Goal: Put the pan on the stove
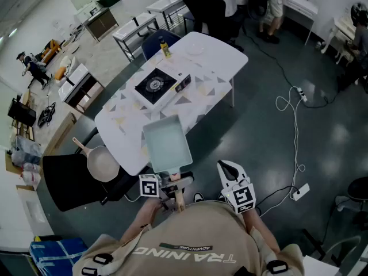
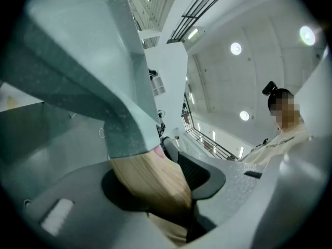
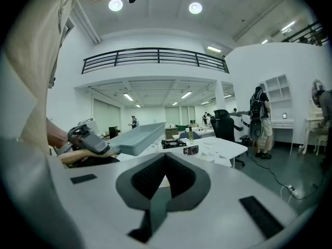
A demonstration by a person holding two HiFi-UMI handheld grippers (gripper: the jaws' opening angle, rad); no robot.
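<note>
A square pale-teal pan [image 1: 167, 144] hangs over the near edge of the white table [image 1: 218, 68]. My left gripper [image 1: 172, 190] is shut on its wooden handle [image 1: 179, 198]. In the left gripper view the handle [image 2: 153, 183] sits between the jaws, under the pan's grey underside [image 2: 78, 56]. The black portable stove [image 1: 154, 85] stands mid-table, beyond the pan. My right gripper [image 1: 229, 169] hovers off the table's near right, jaws together and holding nothing. In the right gripper view its pads [image 3: 145, 178] meet; the pan [image 3: 136, 135] and stove [image 3: 174, 143] lie ahead.
A round pan [image 1: 102, 163] lies on a black chair [image 1: 69, 180] left of the table. On the table are a small black device [image 1: 183, 85], a yellow bottle [image 1: 165, 49] and a plate [image 1: 194, 49]. Cables and a power strip [image 1: 301, 191] lie on the floor to the right.
</note>
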